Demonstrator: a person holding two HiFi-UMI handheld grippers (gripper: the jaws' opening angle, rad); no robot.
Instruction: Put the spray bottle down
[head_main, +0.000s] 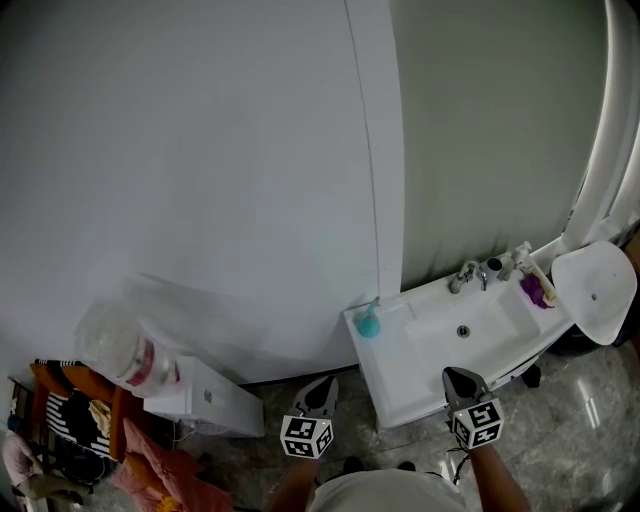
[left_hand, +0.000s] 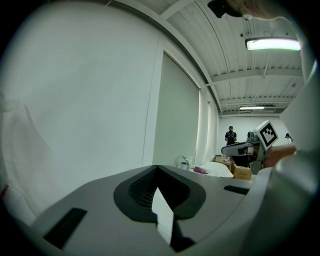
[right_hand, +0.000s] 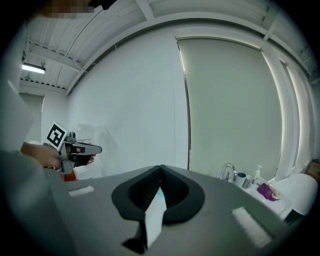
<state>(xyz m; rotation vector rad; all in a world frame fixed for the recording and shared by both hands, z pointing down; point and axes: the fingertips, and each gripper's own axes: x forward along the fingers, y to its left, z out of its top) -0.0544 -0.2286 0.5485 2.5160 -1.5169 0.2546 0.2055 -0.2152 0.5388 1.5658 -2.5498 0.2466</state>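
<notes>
A small teal spray bottle (head_main: 369, 322) stands upright on the near left corner of a white sink (head_main: 430, 365). No gripper touches it. My left gripper (head_main: 322, 392) hovers just left of the sink's front corner, below the bottle in the head view. Its jaws are shut and nothing is between them (left_hand: 157, 167). My right gripper (head_main: 460, 382) is over the sink's front edge, with its jaws also pressed together and empty (right_hand: 160, 167). Each gripper shows in the other's view: the right gripper (left_hand: 250, 147) and the left gripper (right_hand: 82, 148).
A faucet (head_main: 466, 275), a cup (head_main: 494, 265), a pump bottle (head_main: 524, 258) and a purple cloth (head_main: 537, 291) sit at the sink's back. A white wall stands behind. On the floor at left lie a white box (head_main: 205, 400), a plastic bag (head_main: 140, 340) and clothes (head_main: 60, 420). A person (left_hand: 230, 135) stands far off.
</notes>
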